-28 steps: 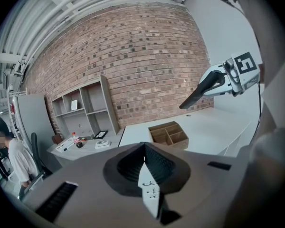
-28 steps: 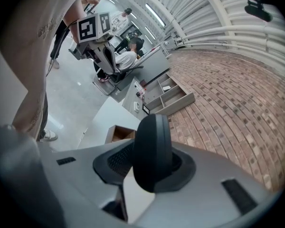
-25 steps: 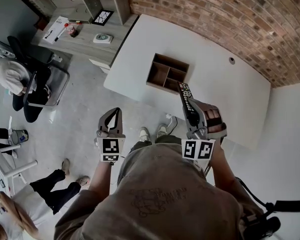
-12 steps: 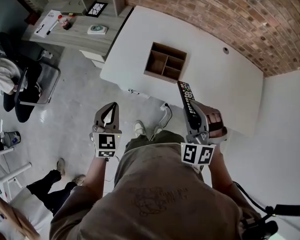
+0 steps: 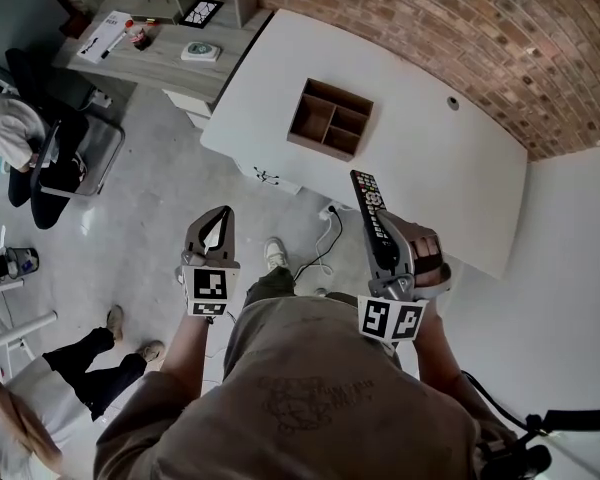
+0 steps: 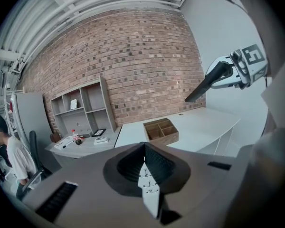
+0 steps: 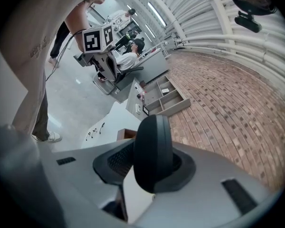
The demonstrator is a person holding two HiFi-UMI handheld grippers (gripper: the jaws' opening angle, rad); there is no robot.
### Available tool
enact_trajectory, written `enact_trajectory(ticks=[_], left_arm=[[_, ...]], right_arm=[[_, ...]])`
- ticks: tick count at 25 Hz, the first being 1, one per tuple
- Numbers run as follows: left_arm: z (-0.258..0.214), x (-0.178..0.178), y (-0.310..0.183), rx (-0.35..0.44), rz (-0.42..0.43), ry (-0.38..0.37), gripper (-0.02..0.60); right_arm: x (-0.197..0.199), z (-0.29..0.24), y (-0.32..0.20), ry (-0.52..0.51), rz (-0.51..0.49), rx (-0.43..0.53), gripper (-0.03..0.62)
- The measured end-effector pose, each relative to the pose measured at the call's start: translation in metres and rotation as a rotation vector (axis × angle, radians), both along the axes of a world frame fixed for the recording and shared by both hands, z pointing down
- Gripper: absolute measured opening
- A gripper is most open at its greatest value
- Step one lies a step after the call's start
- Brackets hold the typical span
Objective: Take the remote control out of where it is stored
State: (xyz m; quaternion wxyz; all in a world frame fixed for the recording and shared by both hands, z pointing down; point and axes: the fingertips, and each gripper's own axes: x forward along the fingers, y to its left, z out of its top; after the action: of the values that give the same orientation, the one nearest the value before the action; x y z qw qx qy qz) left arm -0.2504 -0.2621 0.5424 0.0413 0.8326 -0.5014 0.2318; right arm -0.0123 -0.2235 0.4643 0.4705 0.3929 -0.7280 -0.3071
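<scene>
In the head view, the right hand-held gripper (image 5: 384,256) is clamping the remote control (image 5: 369,211) in the air, close to the person and well apart from the wooden compartment box (image 5: 330,120) on the desk (image 5: 450,183). The removal is looking done.

The left gripper view is showing the left hand-held gripper (image 6: 143,148) closed and empty, plus the remote side-on.

The right gripper view is showing only the remote's end, pinched between the jaws.

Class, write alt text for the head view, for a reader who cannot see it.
Seen from above, a person holds a black remote control in the right gripper, near the edge of a white table where an empty-looking compartmented wooden box stands. The left gripper is shut on nothing, above the grey floor.
</scene>
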Motion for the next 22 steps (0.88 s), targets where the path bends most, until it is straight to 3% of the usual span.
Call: enact_trajectory(ticks=[22], left_arm=[[-0.027, 0.111, 0.18, 0.033, -0.152, -0.032, 0.012]], right_arm=[[0.114, 0.001, 0.151, -0.047, -0.128, 0.075, 0.12]])
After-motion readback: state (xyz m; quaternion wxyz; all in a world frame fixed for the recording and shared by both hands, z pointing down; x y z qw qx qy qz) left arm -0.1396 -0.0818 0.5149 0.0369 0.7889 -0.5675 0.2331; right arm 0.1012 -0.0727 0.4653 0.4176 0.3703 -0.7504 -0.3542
